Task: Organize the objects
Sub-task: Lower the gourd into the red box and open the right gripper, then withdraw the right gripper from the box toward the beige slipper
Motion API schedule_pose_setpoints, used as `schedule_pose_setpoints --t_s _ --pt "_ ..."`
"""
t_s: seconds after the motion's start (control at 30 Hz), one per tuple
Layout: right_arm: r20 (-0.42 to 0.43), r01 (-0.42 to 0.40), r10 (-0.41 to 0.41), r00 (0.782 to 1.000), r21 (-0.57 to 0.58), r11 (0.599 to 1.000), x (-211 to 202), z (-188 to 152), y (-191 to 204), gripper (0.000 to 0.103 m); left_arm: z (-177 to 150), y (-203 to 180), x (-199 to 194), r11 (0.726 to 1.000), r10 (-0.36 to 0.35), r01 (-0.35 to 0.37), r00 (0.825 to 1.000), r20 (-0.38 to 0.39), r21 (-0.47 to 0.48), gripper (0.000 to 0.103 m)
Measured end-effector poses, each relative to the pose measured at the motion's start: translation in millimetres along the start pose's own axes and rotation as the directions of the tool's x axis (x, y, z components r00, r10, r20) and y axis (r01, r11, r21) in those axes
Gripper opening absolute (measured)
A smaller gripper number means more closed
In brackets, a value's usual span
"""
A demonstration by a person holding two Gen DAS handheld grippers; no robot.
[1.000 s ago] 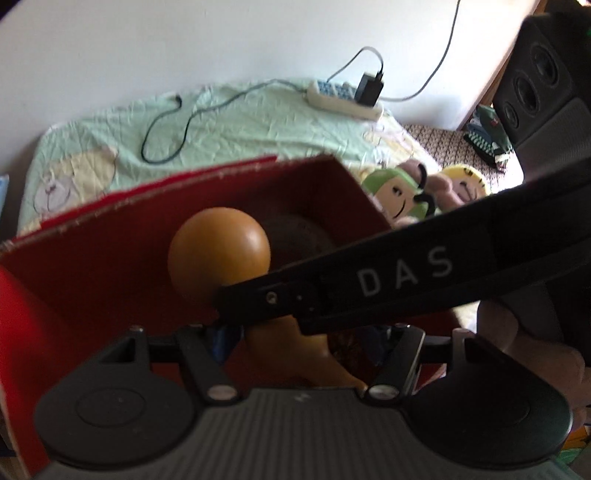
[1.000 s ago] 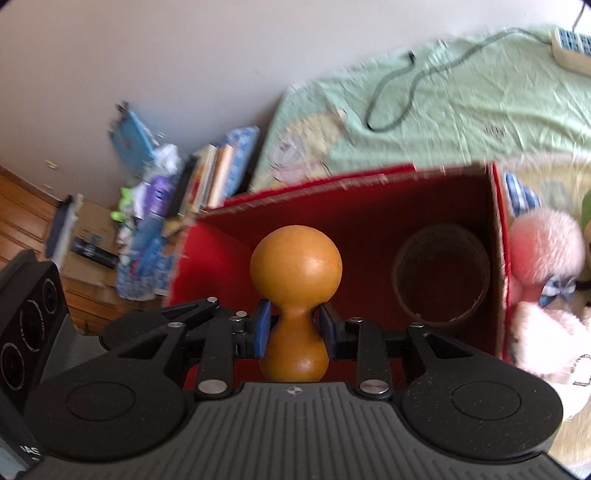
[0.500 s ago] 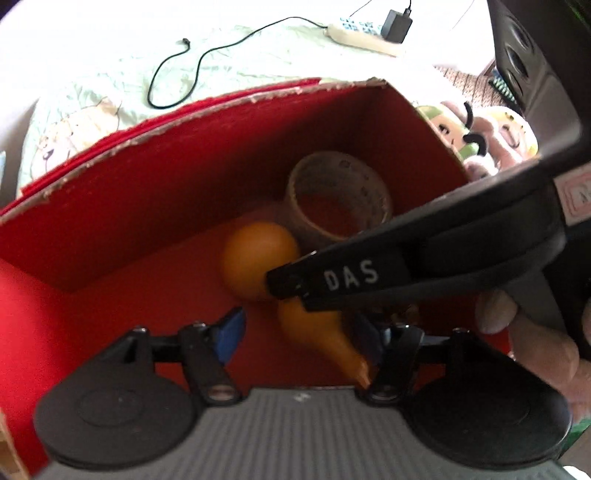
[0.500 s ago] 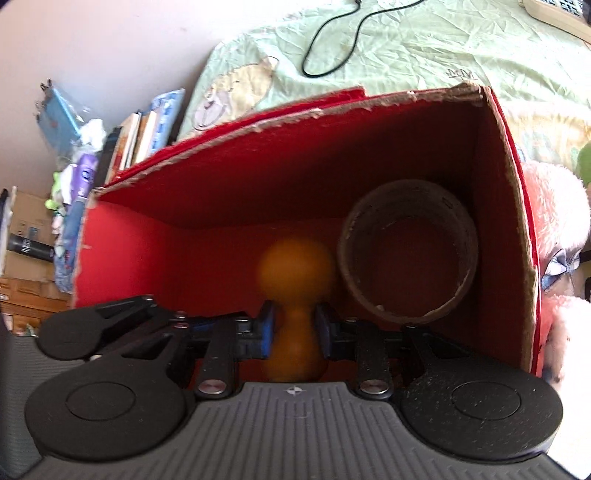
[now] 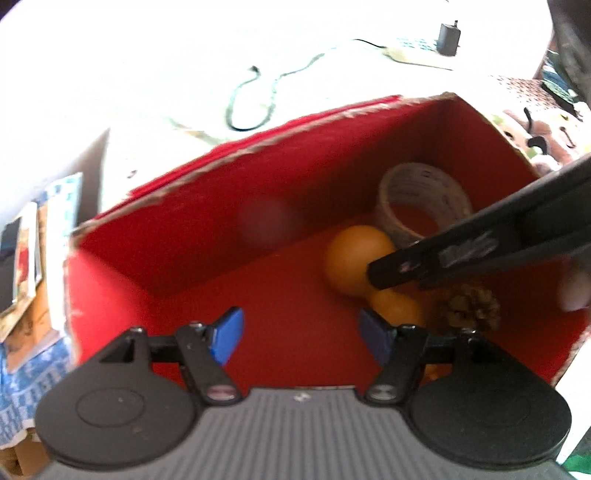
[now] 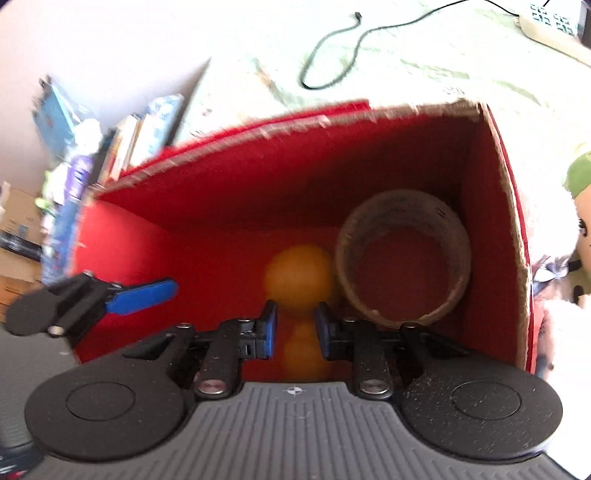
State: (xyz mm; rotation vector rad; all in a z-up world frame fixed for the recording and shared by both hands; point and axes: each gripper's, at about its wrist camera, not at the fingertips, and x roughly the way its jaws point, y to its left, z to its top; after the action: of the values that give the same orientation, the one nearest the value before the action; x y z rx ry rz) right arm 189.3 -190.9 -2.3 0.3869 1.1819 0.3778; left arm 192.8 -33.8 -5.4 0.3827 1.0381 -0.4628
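Right tool sits low centre of the right wrist view, inside the red box. Its blue pads are a little apart w/ the orange gourd between them; gourd is blurred, neck in the gap, and pad contact can't be told for sure. Looks like a narrow opening, not clamped. Gourd's round head lies on the box floor just left of the tape roll, touching or nearly so. Roll stands in the box's right rear corner, centre right of frame.

In the left wrist view the left tool is at lower centre, pads wide apart, nothing between them, hovering over bare red floor of the box. The gourd shows right of centre, w/ the right tool's black arm crossing over it from the right edge. Tape roll is behind the gourd, upper right inside the box. A pine cone lies on the floor at lower right, just beside the gourd's small end.

Outside the box: black cable on a pale green bed sheet at top, power strip upper right corner, books stacked at upper left, plush toys at the right edge.
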Motion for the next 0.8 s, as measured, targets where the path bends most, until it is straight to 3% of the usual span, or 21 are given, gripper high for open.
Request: schedule_pose_setpoints --t_s 0.17,0.4,0.63,0.8 --pt "-0.018 -0.078 0.079 0.997 0.028 0.997 5.7 4.5 4.6 0.026 -1.7 11.4 -0.3 0.997 0.050 -0.050 0.999 -0.001 -0.060 0.072" --pt "-0.108 0.001 0.002 0.994 0.024 1.000 26.3 -5.8 4.0 0.026 1.7 17.0 8.8 0.993 0.078 -0.080 0.997 -0.017 -0.085 0.073" --pt "-0.087 0.062 -0.057 0.995 0.058 0.996 17.8 -9.4 -6.1 0.025 1.5 19.0 11.1 0.993 0.065 -0.067 0.998 -0.024 -0.099 0.073" --pt "-0.069 0.063 -0.059 0.996 0.072 0.995 13.2 -13.3 -9.3 0.026 -1.9 14.2 13.0 0.994 0.073 -0.075 0.997 -0.020 -0.085 0.073"
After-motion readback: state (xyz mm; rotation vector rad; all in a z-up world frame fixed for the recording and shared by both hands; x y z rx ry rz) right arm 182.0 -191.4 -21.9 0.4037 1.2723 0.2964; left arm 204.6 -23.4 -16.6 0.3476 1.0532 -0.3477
